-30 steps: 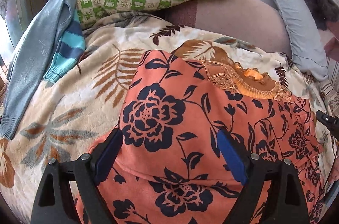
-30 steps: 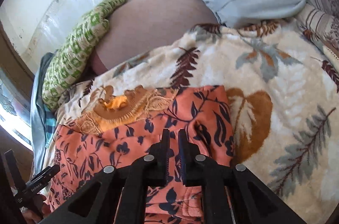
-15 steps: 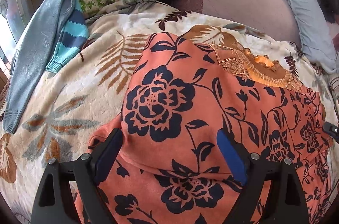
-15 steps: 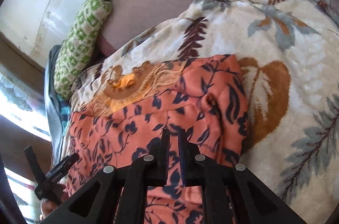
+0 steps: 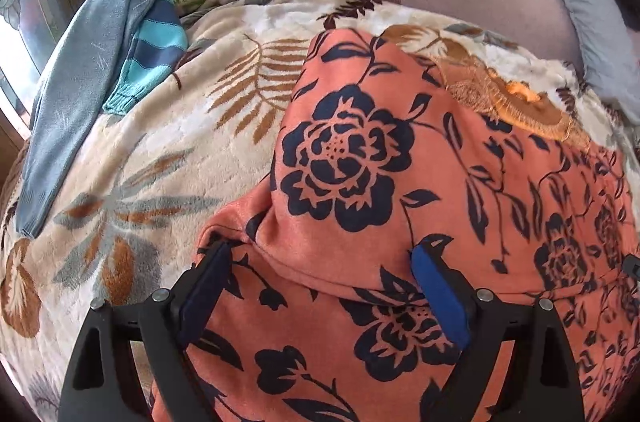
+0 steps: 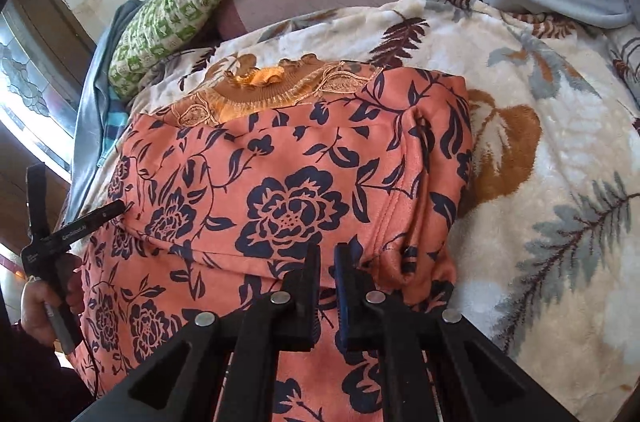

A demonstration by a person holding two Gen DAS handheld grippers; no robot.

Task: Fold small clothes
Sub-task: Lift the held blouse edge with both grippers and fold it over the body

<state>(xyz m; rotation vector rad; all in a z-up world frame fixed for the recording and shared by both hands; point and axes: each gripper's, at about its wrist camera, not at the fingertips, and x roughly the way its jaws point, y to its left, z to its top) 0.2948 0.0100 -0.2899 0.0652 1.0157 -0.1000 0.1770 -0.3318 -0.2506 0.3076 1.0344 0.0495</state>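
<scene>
Both grippers had come lower over the orange flowered garment (image 5: 400, 190) at frame centre on the blanket (image 5: 152, 150), the left gripper (image 5: 320, 286) spread wide, the right gripper (image 6: 327, 258) pressed together, apparently pinching its fold.

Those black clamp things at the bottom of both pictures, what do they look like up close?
Each is a matte black plastic frame with triangular cut-outs and round silver bolts. The left gripper has two fingers lined with blue pads. The right gripper has the same build. From the right wrist, white lettering marks the left tool's finger, and a thin black cable hangs below it.
</scene>
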